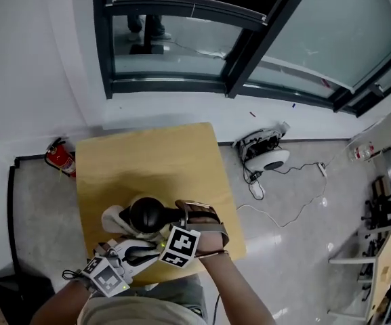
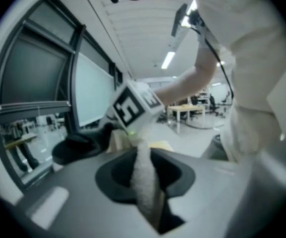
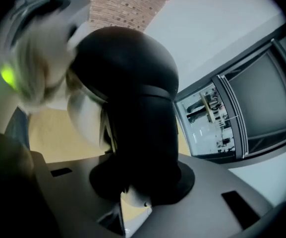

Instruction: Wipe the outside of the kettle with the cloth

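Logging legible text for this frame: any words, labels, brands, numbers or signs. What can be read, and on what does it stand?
No text can be read in any view.
On the marker cubes: black-and-white square patterns only, no letters or digits.
On the fire extinguisher: any label is too small to read.
On the kettle and the cloth: no print visible.
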Available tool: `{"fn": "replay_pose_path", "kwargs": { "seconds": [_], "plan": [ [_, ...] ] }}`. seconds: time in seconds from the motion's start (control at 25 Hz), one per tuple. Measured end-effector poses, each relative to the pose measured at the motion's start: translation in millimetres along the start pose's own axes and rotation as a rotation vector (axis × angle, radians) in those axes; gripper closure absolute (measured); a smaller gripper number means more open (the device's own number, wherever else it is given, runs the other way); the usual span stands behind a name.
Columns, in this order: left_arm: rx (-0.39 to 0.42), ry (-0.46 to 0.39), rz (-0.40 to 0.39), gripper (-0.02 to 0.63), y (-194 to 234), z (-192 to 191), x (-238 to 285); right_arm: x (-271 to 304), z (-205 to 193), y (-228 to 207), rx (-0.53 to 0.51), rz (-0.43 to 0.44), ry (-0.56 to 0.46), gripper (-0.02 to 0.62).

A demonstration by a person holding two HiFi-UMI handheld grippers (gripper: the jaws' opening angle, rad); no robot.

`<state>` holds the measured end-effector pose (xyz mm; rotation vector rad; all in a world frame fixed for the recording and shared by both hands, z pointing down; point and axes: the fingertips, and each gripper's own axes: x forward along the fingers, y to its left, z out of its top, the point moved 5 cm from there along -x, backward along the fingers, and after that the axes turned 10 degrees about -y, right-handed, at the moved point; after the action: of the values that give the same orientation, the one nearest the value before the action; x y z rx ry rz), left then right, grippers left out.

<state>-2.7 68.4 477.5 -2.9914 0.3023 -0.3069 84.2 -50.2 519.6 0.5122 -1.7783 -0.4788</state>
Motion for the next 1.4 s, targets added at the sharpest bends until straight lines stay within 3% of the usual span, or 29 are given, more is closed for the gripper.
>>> {"fn": "replay_pose_path", "kwargs": {
  "seconds": [0.12,0.24,0.32,0.44,0.52,0.64,0.8,0.88,0.96,1.04,1.12,1.24,1.4],
  "plan": [
    [-0.021,0.115,-0.163,0.541,-25.2,-53.2,25.9,0.8,-2.0,5.5,0.042,-0.003,0.013,0.495],
    [-0.103,0.162,-0.211,0.541,-35.4,-87.0,43.8,0.4,-6.4,10.8,0.057,-0.02,0.029,0.495],
    [-0.14,0.095,-0.193,0.541,-28.0,-70.3,43.8,-0.5,-14.4,13.2,0.081,-0.026,0.032,0.495],
    [-0.139,-0.071,-0.17,0.543,-1.8,-7.5,33.5,-3.0,-27.7,14.8,0.176,0.011,-0.001,0.496],
    [-0.149,-0.084,-0.211,0.543,1.5,8.8,33.2,-5.2,-34.7,19.2,0.245,0.056,-0.025,0.503],
    [-0.204,0.006,-0.24,0.543,-13.8,-23.0,42.2,-7.0,-39.2,22.2,0.306,0.065,-0.022,0.506],
    [-0.266,0.161,-0.157,0.543,-22.4,-76.9,52.3,-8.5,-38.1,19.4,0.357,0.033,0.034,0.506],
    [-0.268,0.269,-0.135,0.541,-24.7,-104.4,48.0,-6.4,-33.2,18.6,0.333,0.034,0.053,0.506],
    [-0.322,0.3,-0.077,0.541,-19.6,-112.8,37.1,-4.6,-28.6,17.5,0.297,0.047,0.056,0.506],
    [-0.406,0.234,0.006,0.541,-11.6,-100.7,22.7,-4.7,-27.4,16.2,0.259,0.069,0.051,0.506],
    [-0.445,0.137,0.039,0.541,-7.4,-79.9,8.6,-5.3,-26.4,11.3,0.199,0.071,0.051,0.49],
    [-0.414,0.039,0.003,0.541,-6.9,-47.1,-7.6,-7.2,-17.8,2.0,0.017,0.025,0.052,0.377],
    [-0.361,0.042,-0.019,0.54,-7.2,-28.6,-10.9,-13.7,-8.8,-7.1,-0.193,-0.138,0.087,0.279]
  ]
}}
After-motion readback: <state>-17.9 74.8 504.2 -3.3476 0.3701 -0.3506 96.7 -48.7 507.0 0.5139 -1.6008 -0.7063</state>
